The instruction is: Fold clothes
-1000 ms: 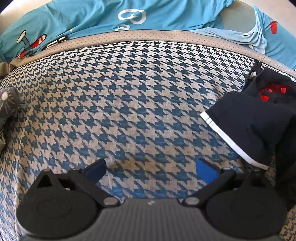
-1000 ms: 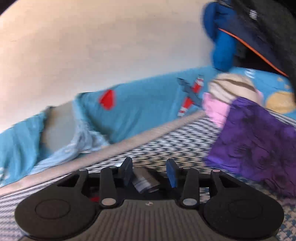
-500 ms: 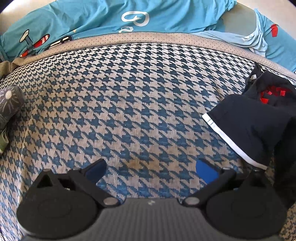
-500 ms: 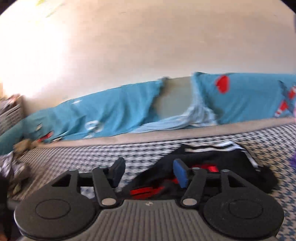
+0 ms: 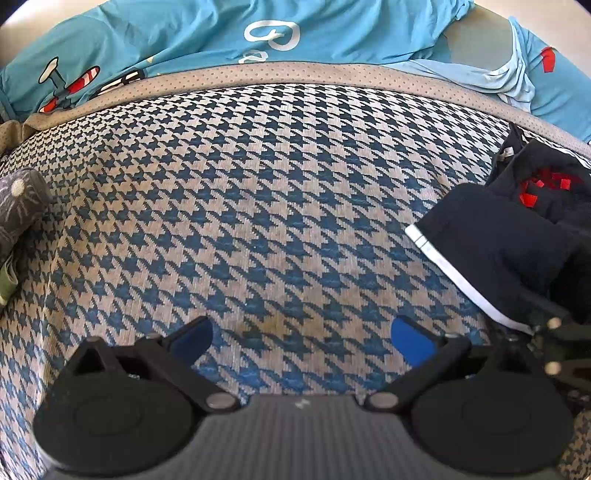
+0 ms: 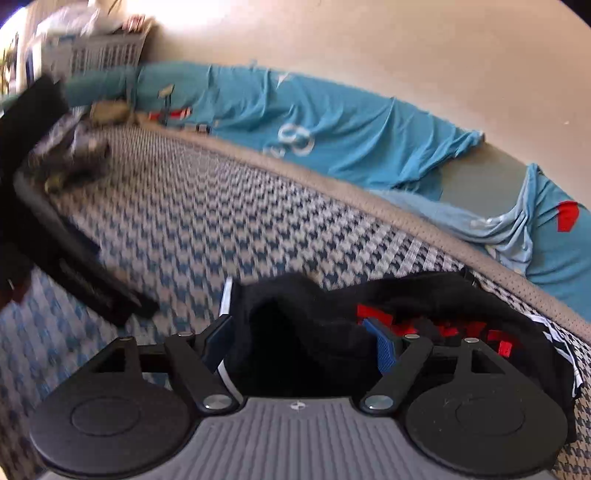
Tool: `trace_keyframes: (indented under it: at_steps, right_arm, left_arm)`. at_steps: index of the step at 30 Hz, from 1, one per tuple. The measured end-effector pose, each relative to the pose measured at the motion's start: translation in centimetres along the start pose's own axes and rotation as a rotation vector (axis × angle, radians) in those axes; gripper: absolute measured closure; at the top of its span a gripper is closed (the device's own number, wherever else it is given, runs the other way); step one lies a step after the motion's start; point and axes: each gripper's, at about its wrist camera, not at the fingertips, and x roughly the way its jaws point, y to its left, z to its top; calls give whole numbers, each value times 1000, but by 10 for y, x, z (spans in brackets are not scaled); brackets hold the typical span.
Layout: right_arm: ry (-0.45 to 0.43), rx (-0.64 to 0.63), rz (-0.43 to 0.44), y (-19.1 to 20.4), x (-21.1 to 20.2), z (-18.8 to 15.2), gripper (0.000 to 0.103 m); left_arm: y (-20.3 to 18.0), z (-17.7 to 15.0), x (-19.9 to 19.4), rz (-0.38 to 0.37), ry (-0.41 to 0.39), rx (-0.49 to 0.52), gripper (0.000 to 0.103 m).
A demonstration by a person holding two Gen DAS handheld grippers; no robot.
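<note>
The work surface is a bed covered in blue-and-beige houndstooth woven fabric (image 5: 280, 206), bordered at its far edge by a turquoise printed sheet with aeroplane motifs (image 5: 207, 33). The item to be folded, a crumpled black garment with red print and a white striped hem (image 6: 325, 332), lies on the right part of the bed, bunched into a heap with one hem edge folded outward. In the left wrist view the same black garment (image 5: 509, 251) sits to the right of the open cloth area, which is bare and suited to laying it flat.

Step in hand, as judged: taking hold of the garment for spreading. To do this well, grip a single layer at the hem or a corner, not the bunched centre, and draw it toward the bare middle of the bed before folding.

The right gripper (image 6: 299, 343) points down at a shallow slant toward the heap. Its jaws have just been opening and stand wide, with a fold of black cloth lying between them; the pads do not appear to press on it, though motion blur makes contact on the left pad uncertain. The left gripper (image 5: 301, 334) points steeply down over bare houndstooth, jaws spread wide, with nothing between them. A small grey patterned cloth item (image 5: 20, 206) lies at the left edge, well apart.
</note>
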Motion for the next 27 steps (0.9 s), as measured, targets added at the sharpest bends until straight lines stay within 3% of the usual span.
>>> trace_keyframes:
  at_steps: [4, 9, 12, 22, 27]
  right_arm:
    - [60, -14, -14, 4, 9, -8, 34]
    - [70, -25, -44, 8, 12, -11, 71]
    - [61, 14, -54, 5, 11, -5, 81]
    - [-115, 399, 16, -19, -2, 42, 85]
    - [-178, 483, 32, -15, 8, 66, 85]
  left_arm:
    - [3, 0, -1, 5, 0, -8, 0]
    - [8, -1, -1, 13, 1, -12, 0]
    - [12, -1, -1, 16, 4, -23, 0]
    - [34, -2, 1, 22, 8, -71, 0]
    - [49, -5, 1, 26, 5, -94, 0]
